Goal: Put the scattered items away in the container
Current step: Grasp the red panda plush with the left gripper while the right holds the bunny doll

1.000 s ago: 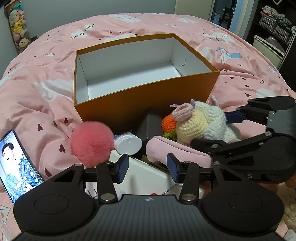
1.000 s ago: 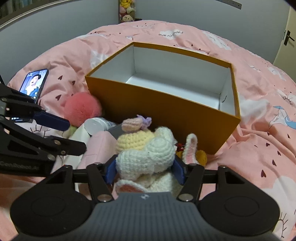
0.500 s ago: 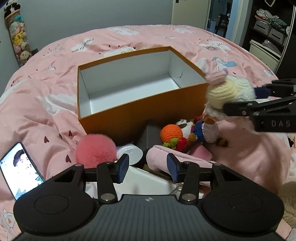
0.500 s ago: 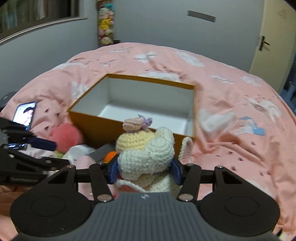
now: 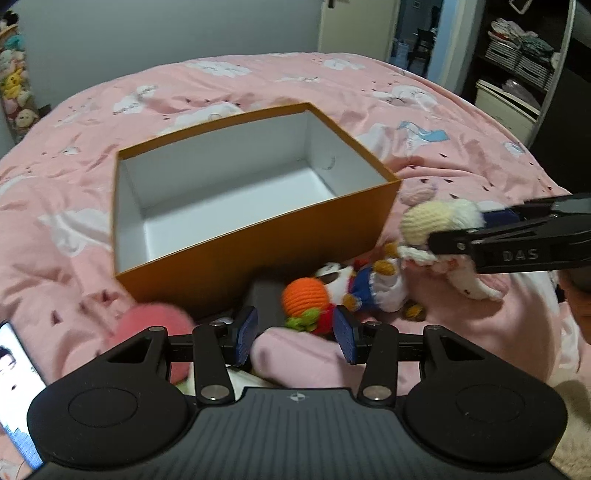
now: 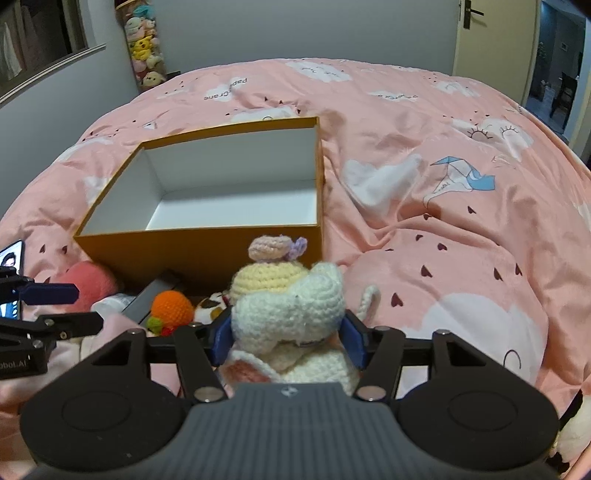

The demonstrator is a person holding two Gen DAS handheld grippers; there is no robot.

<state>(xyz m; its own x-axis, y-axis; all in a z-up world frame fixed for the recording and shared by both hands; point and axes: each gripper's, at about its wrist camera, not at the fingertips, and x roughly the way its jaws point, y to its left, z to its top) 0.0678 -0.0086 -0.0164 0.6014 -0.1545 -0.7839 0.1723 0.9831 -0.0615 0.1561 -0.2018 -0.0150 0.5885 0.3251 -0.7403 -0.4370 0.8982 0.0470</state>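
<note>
Nothing lies in the orange cardboard box (image 6: 207, 240) yet; right gripper (image 6: 288, 338), fingers opening, carries a cream crocheted doll (image 6: 291, 310); left gripper (image 5: 295, 334) gapes empty.

A pink cloud-print bed (image 6: 424, 155) fills a dim grey-walled room (image 6: 258, 29), with a cream door (image 6: 495, 44) behind

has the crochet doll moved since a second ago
Yes. The crochet doll, in the right gripper whose jaws are opening, rose off the bedspread toward the orange box's rim.

Toys (image 5: 332, 295) heaped before box (image 5: 258, 236); phone (image 5: 14, 387) left, all on bed (image 5: 443, 122).
</note>
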